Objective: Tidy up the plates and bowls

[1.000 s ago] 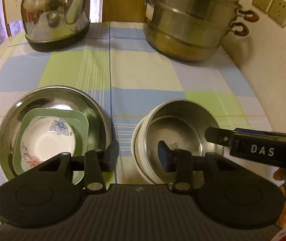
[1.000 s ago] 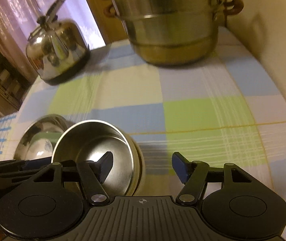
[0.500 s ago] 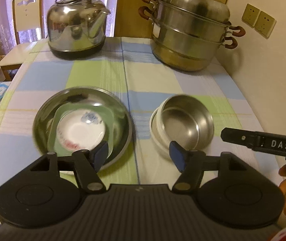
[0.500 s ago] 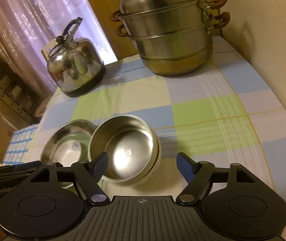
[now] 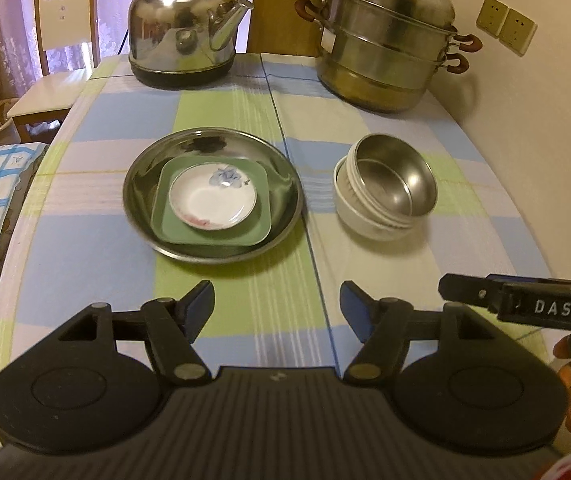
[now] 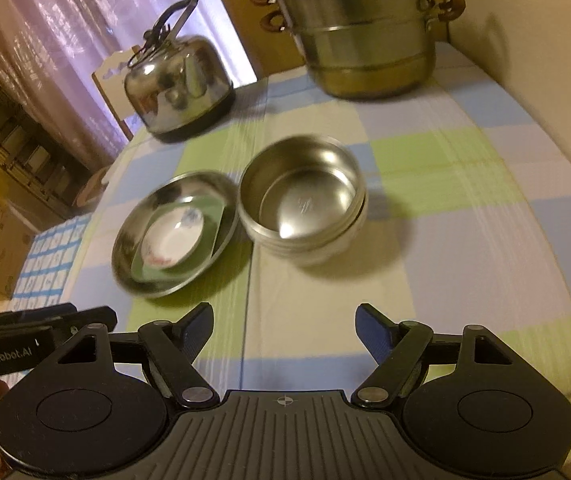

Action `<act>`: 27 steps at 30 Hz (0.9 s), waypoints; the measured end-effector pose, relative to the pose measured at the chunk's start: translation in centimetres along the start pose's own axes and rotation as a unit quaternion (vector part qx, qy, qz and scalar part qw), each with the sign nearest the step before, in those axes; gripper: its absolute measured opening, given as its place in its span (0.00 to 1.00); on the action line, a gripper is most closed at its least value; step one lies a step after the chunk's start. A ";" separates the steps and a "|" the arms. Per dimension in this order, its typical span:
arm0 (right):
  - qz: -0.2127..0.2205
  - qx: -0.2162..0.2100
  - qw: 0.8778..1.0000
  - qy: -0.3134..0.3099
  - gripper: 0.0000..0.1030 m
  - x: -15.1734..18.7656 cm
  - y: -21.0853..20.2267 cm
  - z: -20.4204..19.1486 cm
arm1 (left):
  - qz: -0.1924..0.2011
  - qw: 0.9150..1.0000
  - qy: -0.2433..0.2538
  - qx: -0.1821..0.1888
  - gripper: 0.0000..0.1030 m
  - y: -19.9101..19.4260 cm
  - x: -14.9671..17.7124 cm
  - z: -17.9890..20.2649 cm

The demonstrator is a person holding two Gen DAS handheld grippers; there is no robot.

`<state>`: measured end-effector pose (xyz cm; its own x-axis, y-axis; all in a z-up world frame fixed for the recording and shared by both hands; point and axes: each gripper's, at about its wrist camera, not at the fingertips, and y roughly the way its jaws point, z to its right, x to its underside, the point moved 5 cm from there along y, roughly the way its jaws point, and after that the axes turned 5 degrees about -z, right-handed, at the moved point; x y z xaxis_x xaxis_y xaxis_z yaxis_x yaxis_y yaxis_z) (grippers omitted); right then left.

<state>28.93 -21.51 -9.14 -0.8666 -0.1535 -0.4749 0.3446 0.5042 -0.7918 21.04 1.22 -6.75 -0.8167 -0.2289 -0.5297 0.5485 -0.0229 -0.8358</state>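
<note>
Steel bowl (image 5: pixel 395 182) sits nested in the white bowl (image 5: pixel 365 220) (slightly tilted), just beside the steel plate (image 5: pixel 212 194) stacked with a green dish (image 5: pixel 261 216) and floral saucer (image 5: pixel 212 197). Left tool (image 5: pixel 277 310) and right tool (image 6: pixel 284 330) hover empty over the counter (image 5: pixel 245 308), fingers apart.

Our left gripper (image 5: pixel 277 308) hangs with its jaws spread wide and nothing between the blue pads (image 5: pixel 199 308). Our right gripper (image 6: pixel 283 330) is likewise spread wide and bare. The two sit side by side and close: each shows at the edge of the other's view. Fingers of our right hand (image 5: pixel 569 376) wrap its handle, low at the left view's edge.
</note>
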 end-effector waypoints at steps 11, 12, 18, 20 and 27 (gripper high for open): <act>-0.012 0.011 1.000 0.005 0.76 3.8 -0.5 -2.7 | -0.012 1.000 0.012 0.017 0.65 -1.7 3.0 -1.3; -0.012 0.012 1.000 0.006 0.76 4.1 -0.6 -2.9 | -0.014 1.000 0.013 0.017 0.65 -1.8 3.1 -1.4; -0.015 0.021 1.000 0.010 0.76 5.4 -0.7 -4.0 | -0.021 0.999 0.019 0.019 0.65 -2.3 4.5 -2.1; -0.015 0.024 1.000 0.012 0.76 5.8 -0.8 -4.3 | -0.023 0.999 0.021 0.019 0.65 -2.5 4.7 -2.3; -0.017 0.038 0.999 0.016 0.76 6.8 -1.1 -5.0 | -0.019 0.999 0.028 0.022 0.65 -3.2 5.2 -2.9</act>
<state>20.85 -18.82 -9.62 -0.8887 -0.1409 -0.4364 0.3409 0.4334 -0.8342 14.52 2.88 -7.24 -0.8450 -0.1716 -0.5064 0.5235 -0.0729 -0.8489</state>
